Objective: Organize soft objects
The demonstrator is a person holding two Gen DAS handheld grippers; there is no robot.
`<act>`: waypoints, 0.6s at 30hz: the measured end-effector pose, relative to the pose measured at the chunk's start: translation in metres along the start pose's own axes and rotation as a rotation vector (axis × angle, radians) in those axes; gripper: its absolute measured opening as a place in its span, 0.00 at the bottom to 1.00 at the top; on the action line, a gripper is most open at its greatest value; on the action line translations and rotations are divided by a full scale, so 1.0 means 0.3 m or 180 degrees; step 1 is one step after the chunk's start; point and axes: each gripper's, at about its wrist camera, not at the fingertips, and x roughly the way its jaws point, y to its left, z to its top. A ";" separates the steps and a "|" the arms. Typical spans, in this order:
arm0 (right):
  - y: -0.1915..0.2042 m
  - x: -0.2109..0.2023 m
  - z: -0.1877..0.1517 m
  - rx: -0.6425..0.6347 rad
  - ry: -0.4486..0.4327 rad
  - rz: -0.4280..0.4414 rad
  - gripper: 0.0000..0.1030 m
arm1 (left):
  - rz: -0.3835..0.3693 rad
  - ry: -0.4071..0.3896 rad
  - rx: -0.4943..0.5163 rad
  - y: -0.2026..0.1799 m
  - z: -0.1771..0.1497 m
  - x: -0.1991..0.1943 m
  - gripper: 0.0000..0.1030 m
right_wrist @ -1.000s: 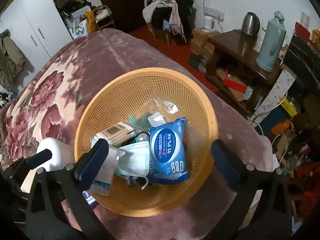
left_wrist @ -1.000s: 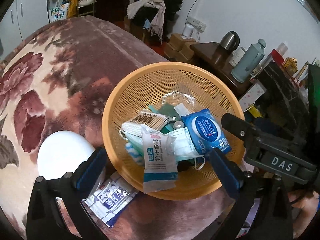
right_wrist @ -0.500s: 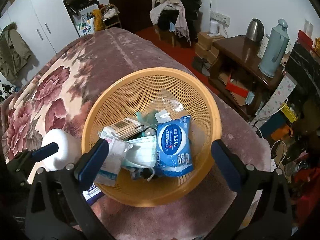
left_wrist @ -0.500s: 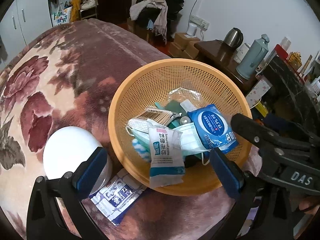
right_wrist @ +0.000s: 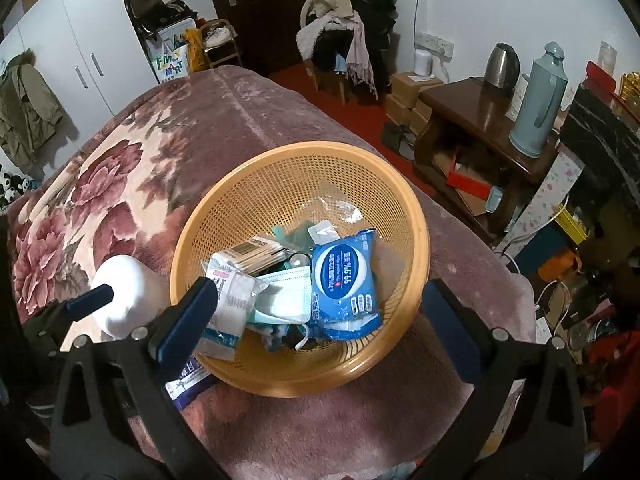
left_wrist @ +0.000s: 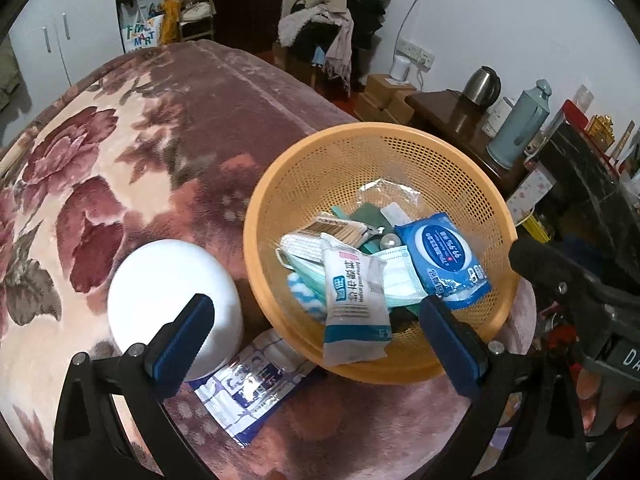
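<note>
An orange mesh basket (left_wrist: 472, 168) (right_wrist: 224, 216) sits on the floral blanket. It holds a blue wet-wipe pack (left_wrist: 442, 256) (right_wrist: 344, 280), a white gauze packet (left_wrist: 352, 304) (right_wrist: 230, 300), a face mask (left_wrist: 400, 280) (right_wrist: 286, 296) and a cotton swab pack (left_wrist: 340, 228) (right_wrist: 256, 250). A blue-and-white packet (left_wrist: 252, 388) (right_wrist: 188, 376) lies on the blanket beside the basket, next to a white roll (left_wrist: 168, 280) (right_wrist: 124, 292). My left gripper (left_wrist: 316, 336) is open and empty above the basket's near rim. My right gripper (right_wrist: 316, 320) is open and empty over the basket.
The blanket-covered bed (left_wrist: 120, 152) drops off at the right. Beyond it stands a wooden side table (right_wrist: 472, 108) with a kettle (right_wrist: 502, 66) and a thermos (right_wrist: 538, 100). A chair piled with clothes (right_wrist: 348, 20) and white wardrobes (right_wrist: 72, 64) stand at the back.
Both grippers have pulled back and up from the basket, which looks smaller now. The left view has shifted left, showing more of the white roll and the packet.
</note>
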 end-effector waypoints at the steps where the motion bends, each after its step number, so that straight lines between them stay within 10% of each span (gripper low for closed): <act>1: -0.005 0.000 -0.004 0.0011 0.0001 0.0001 1.00 | 0.0017 -0.0010 -0.0015 0.006 -0.001 -0.002 0.99; 18: 0.001 0.034 -0.074 -0.0015 0.0190 -0.0026 1.00 | 0.0132 -0.0203 -0.0138 0.075 -0.045 -0.057 0.99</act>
